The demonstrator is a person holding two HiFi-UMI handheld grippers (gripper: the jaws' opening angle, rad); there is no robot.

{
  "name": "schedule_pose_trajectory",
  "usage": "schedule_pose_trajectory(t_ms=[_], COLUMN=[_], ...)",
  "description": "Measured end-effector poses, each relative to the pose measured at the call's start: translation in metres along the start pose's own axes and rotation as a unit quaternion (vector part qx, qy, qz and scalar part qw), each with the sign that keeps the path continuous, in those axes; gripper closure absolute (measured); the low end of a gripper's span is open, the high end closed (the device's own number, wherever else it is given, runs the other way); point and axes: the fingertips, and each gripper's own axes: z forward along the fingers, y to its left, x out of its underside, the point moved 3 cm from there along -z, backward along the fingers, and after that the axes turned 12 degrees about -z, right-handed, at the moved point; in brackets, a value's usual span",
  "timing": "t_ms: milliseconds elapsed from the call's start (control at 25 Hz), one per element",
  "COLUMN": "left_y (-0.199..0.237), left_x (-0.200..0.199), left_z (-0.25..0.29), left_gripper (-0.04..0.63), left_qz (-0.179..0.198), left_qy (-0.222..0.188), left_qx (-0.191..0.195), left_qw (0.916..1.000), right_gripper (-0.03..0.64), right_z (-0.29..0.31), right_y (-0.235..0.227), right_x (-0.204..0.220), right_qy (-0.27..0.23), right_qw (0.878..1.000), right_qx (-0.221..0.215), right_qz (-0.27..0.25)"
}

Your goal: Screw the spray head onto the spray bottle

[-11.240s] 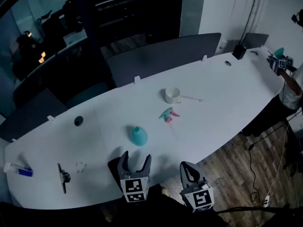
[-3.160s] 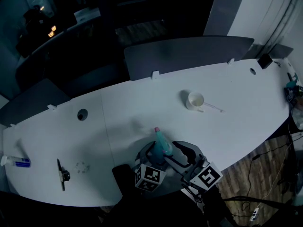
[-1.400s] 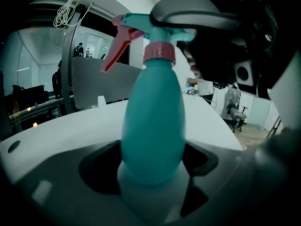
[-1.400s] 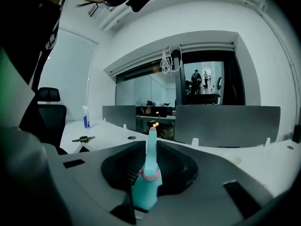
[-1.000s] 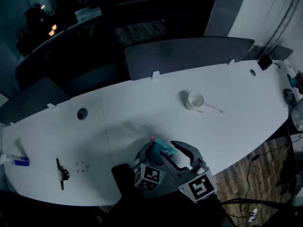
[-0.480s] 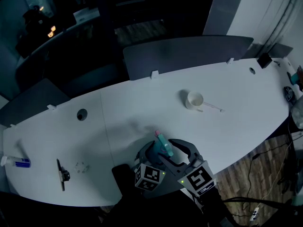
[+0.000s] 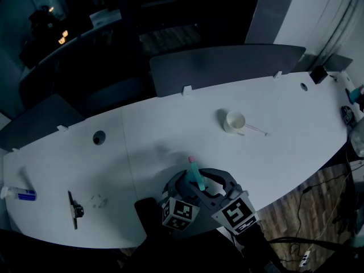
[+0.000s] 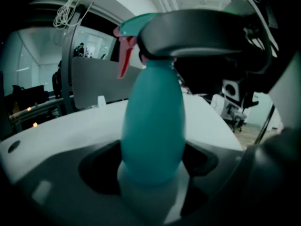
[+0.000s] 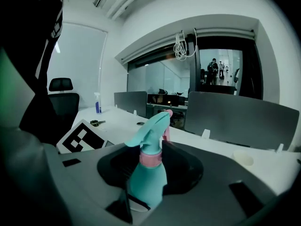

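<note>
Spray bottle [image 8: 153,135] upright over tabletop's [image 7: 170,129] near edge, body clamped in left tool [image 8: 153,175]; right tool [image 9: 150,182] jaws, just closing, clasp spray head [image 9: 153,128].

Teal spray bottle [image 9: 148,185] & spray head [image 9: 151,128], pink collar [image 9: 151,158], trigger [image 8: 123,55] prob. reddish; white table [image 7: 170,124].

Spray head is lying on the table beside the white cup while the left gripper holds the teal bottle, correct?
One point is wrong. The spray head is not on the table by the white cup. It sits on top of the teal bottle, joined to it at a pink collar, as the right gripper view shows. The left gripper does hold the bottle.
</note>
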Motion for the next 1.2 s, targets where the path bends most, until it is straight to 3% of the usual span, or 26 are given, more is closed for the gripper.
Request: schedule_pose_trajectory(t_ms=[280, 440, 800, 920, 1040, 1200], left_y=[0.0, 0.0, -0.004, -0.004, -0.005, -0.005], left_x=[0.001, 0.001, 0.002, -0.004, -0.009, -0.009], left_z=[0.001, 0.0, -0.006, -0.014, -0.014, -0.005], left_gripper=[0.196, 0.197, 0.196, 0.196, 0.196, 0.206], left_qz=[0.002, 0.002, 0.028, 0.02, 0.042, 0.083], left_qy=[0.0, -0.002, 0.009, -0.004, -0.009, 0.002], left_qx=[0.002, 0.005, 0.086, 0.14, 0.18, 0.167], left_qw=[1.0, 1.0, 0.9959, 0.9899, 0.9827, 0.9825], right_gripper=[0.468, 0.468, 0.468, 0.468, 0.468, 0.466], right_z=[-0.007, -0.007, -0.011, -0.012, -0.012, -0.01], right_y=[0.002, 0.001, 0.003, 0.002, 0.001, -0.001], right_x=[0.002, 0.006, 0.007, 0.007, 0.007, 0.007], right_qy=[-0.11, -0.165, -0.162, -0.159, -0.155, -0.157], right_qw=[0.992, 0.984, 0.986, 0.986, 0.985, 0.985], right_qx=[0.056, 0.049, -0.013, -0.04, -0.071, -0.067], right_qz=[0.024, 0.054, 0.044, 0.042, 0.033, 0.017])
